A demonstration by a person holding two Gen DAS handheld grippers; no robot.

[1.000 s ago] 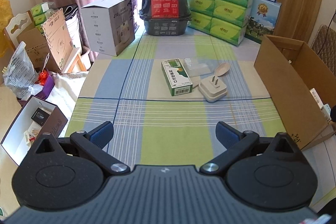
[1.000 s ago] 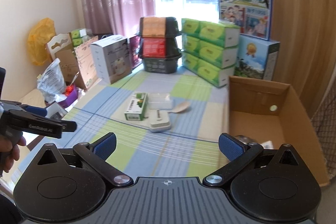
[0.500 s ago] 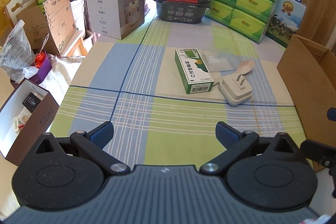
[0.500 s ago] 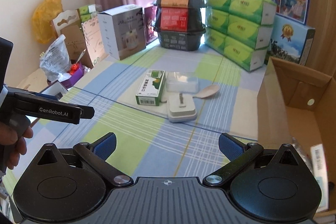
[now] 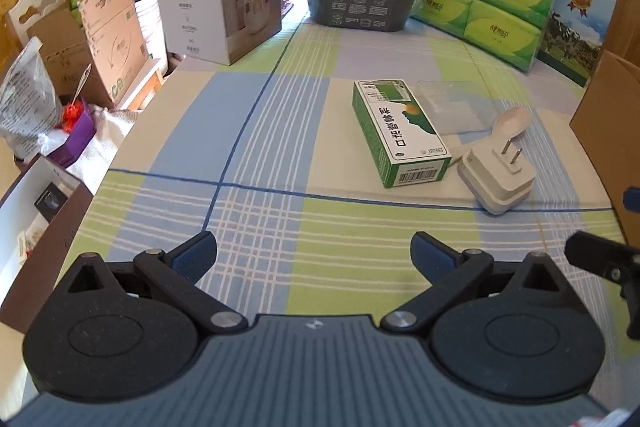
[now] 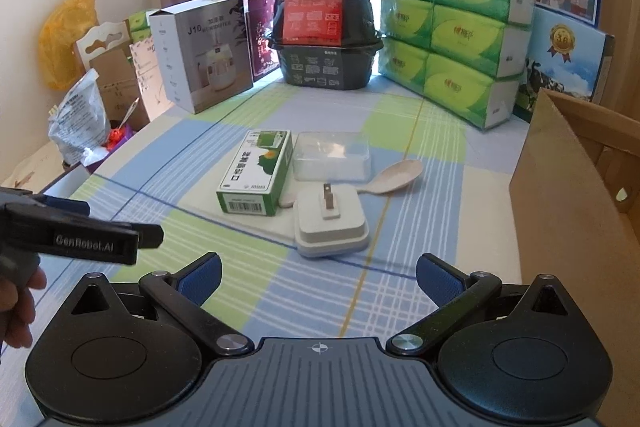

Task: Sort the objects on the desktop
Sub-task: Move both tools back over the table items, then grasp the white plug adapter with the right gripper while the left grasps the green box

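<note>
Your right gripper [image 6: 318,277] sits nearer the white plug adapter [image 6: 331,221], straight ahead of its wide-open, empty jaws; the adapter lies just right of the green box [image 6: 256,173], prongs up; your left gripper [image 5: 314,253] gapes empty too

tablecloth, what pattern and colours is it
The tablecloth is plaid: blue, light green and cream blocks with white stripes. Left wrist view shows it best.

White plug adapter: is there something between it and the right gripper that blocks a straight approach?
Nothing visible does. Between the open right gripper and the white plug adapter lies only bare checked tablecloth. The green box sits to the adapter's left and the spoon behind it.
</note>
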